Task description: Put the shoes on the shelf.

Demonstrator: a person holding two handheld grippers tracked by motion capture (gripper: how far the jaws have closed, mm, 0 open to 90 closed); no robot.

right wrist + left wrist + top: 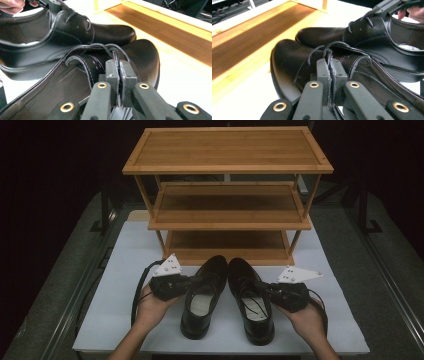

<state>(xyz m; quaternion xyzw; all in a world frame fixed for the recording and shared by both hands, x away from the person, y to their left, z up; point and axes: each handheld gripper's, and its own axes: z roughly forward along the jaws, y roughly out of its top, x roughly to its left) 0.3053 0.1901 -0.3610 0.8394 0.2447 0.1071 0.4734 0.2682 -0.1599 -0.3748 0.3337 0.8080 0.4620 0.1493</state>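
Note:
Two black leather lace-up shoes stand side by side on the white mat, toes toward a wooden rack. My left gripper [192, 281] is shut on the left shoe [202, 295] from its left side. In the left gripper view its jaws [329, 65] pinch the leather edge of the lace flap of that shoe [287, 62]. My right gripper [260, 286] is shut on the right shoe [250, 302] from the right. In the right gripper view it [119, 67] clamps the lace flap edge of that shoe [147, 55]. Both shoes rest on the mat.
A three-shelf bamboo shoe rack [227, 150] stands just beyond the toes, and its shelves hold nothing. The white mat [125, 270] extends to both sides of the shoes, with a dark grey table surface [350, 245] around it.

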